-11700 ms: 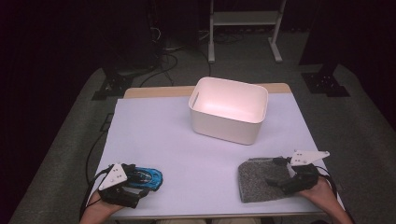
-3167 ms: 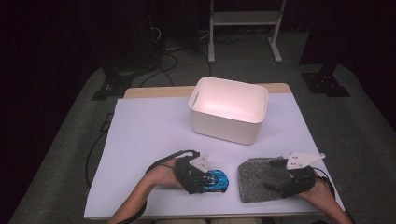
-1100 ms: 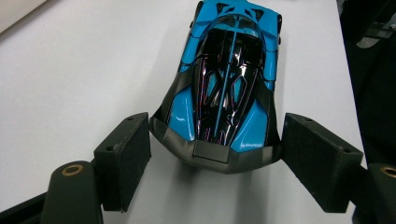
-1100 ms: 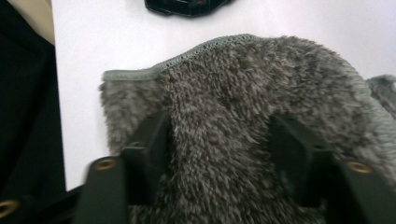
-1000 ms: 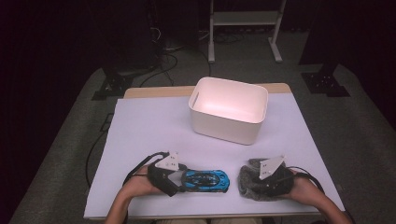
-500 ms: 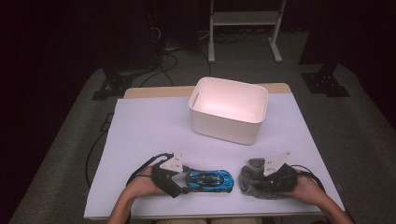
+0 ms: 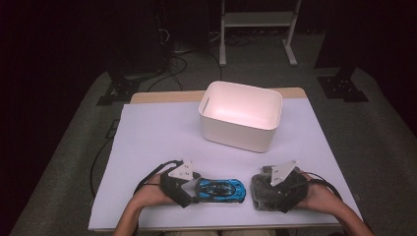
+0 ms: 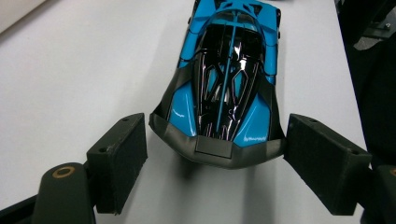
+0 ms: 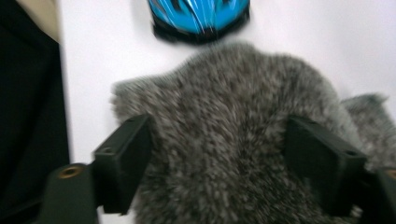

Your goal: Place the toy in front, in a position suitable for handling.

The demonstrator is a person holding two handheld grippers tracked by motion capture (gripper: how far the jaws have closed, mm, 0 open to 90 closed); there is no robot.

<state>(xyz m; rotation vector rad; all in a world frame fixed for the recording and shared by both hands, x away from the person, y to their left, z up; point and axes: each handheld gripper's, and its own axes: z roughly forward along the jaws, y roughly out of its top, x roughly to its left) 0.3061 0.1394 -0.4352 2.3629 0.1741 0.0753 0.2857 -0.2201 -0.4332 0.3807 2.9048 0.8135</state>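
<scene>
Now, step in hand: judged from the layout, both things are being lined up at the near edge of the worktop (image 7: 147,132), likely for carrying to the white bin (image 7: 241,115).
Left gripper (image 7: 189,189): jaws spread, standing either side of the blue toy car's (image 8: 224,88) near end, just clear of it in the left gripper view; nothing grasped.
Right gripper (image 7: 275,189): jaws have just been opening; they stand wide with the grey furry cloth (image 9: 233,135) bunched between them. The picture is blurred, so whether the pads press the fur is hard to say; it reads as released.
Where things lie: car and cloth sit side by side near the front edge, almost touching; the bin stands well behind them.
Doing it well: slide the left jaws further along the car so they close on its flanks, not on the tapered end; gather the cloth at its thick middle so no loose corner trails.
Count: one car, one cloth, one bin, two grippers.
</scene>
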